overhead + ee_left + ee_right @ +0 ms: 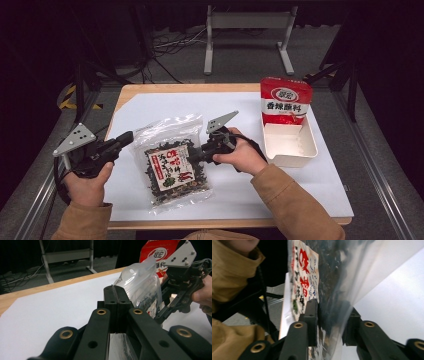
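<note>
Gripping one clear snack bag (172, 167), two grippers; one red pouch (285, 100) in one tray (310, 150)

— What am I working on here?
— My wooden table (180, 89), covered almost edge to edge by a white sheet (280, 185).
— And what sits on it?
— A clear snack bag (172, 165) near me, and a white tray (295, 150) at the right, a red packet (285, 100) upright in it.
</note>
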Tool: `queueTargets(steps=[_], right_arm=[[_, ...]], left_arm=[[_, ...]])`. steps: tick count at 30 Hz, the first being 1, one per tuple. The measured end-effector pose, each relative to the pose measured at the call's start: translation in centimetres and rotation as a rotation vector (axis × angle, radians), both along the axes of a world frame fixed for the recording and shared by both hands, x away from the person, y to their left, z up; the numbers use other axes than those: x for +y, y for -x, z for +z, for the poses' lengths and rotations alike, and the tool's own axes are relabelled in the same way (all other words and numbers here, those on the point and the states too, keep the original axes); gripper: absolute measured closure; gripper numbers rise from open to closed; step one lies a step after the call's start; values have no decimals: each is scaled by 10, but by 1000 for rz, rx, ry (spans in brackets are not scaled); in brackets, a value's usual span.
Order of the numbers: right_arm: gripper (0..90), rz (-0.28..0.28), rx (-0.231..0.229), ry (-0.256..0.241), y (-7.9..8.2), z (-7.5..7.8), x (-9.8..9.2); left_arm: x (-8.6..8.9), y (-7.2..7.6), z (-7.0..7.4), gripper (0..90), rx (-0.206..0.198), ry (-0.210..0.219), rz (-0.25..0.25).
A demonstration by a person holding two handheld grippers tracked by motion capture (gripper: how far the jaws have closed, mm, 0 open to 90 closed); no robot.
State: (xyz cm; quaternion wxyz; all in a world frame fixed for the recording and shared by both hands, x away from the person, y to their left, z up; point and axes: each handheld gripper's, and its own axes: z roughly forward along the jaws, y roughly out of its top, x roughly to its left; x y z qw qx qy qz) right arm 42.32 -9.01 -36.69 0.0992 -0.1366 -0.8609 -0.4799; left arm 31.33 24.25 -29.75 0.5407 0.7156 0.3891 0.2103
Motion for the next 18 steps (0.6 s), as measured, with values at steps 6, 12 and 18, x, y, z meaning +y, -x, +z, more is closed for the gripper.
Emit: queueTargets(steps=[6,12,18], right_arm=[[751,25,18,-18,3,4,-3],[754,26,11,-34,8,12,-7],[755,2,-15,-39,11,25,-20]], left_arm=[[2,1,0,900,-15,19,2],[4,2,1,786,-30,34,-8],[4,0,-2,629,-12,52,-53]])
